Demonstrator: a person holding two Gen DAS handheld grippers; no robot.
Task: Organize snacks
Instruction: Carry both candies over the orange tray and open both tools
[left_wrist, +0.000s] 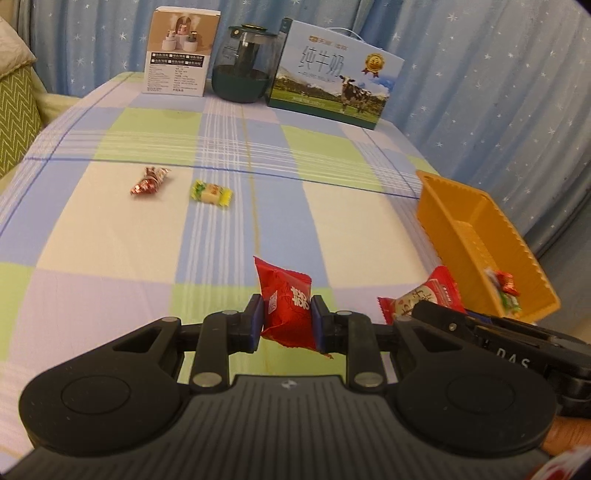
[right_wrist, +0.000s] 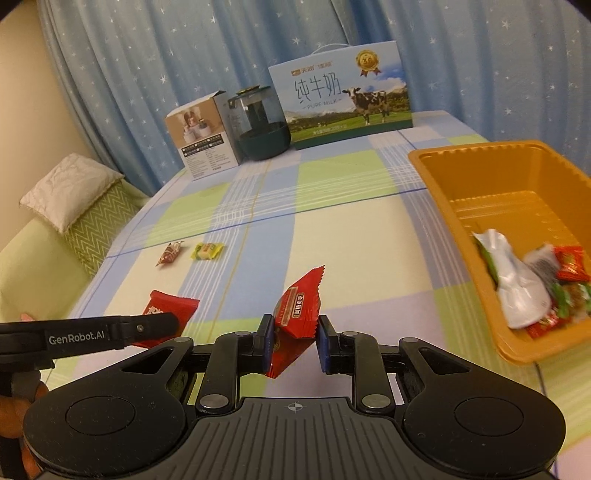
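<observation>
In the left wrist view my left gripper (left_wrist: 287, 321) is shut on a red snack packet (left_wrist: 286, 295) and holds it above the checked tablecloth. Just to its right, my right gripper (left_wrist: 415, 308) carries a red-and-white packet (left_wrist: 428, 293) beside the orange basket (left_wrist: 443, 221). The right wrist view shows my right gripper (right_wrist: 295, 341) shut on that red packet (right_wrist: 299, 306), which stands tilted between the blue pads. The left gripper (right_wrist: 171, 323) comes in from the left there with its red packet (right_wrist: 173, 303). The orange basket (right_wrist: 461, 162) holds several wrapped snacks (right_wrist: 517, 288).
Two loose candies lie on the cloth: a red-silver one (left_wrist: 149, 181) and a yellow-green one (left_wrist: 211, 194). At the table's far edge stand a white box (left_wrist: 179, 55), a dark glass jar (left_wrist: 242, 70) and a milk carton box (left_wrist: 332, 77). A green sofa with a cushion (right_wrist: 70, 192) is at left.
</observation>
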